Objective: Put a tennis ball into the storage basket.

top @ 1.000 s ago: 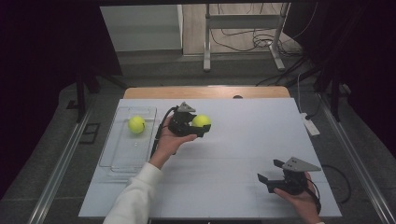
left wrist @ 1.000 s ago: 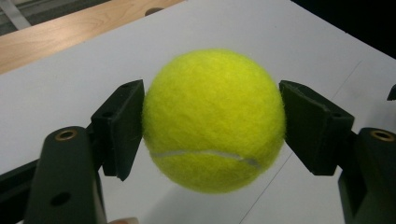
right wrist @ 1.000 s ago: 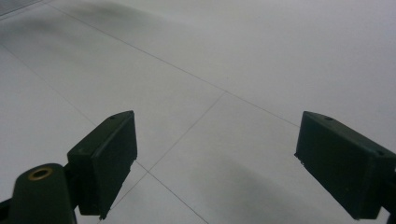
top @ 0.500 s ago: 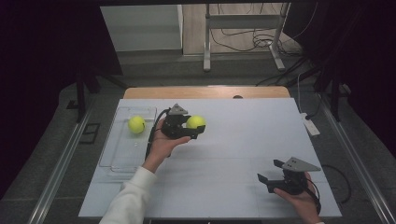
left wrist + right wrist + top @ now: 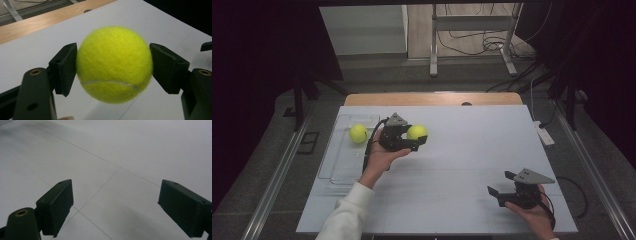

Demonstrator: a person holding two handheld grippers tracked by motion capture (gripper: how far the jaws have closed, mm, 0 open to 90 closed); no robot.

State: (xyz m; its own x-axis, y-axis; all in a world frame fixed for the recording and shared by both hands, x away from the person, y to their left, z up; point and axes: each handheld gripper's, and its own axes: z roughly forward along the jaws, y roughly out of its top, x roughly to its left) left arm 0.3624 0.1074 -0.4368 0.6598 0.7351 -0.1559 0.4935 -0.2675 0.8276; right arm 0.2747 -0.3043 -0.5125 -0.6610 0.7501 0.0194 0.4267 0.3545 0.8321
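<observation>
My left gripper is shut on a yellow-green tennis ball, held just above the white table left of centre. In the left gripper view the ball sits squeezed between both black pads. A second tennis ball lies in the far end of a clear plastic tray at the table's left. My right gripper rests low near the front right corner, open, with only bare table between its jaws.
The white table top has a wooden strip along its far edge. A white power strip lies off the right edge. Dark floor and metal rails surround the table.
The left gripper has carried the ball a little to the left, closer to the tray. The right gripper has stayed in place.
</observation>
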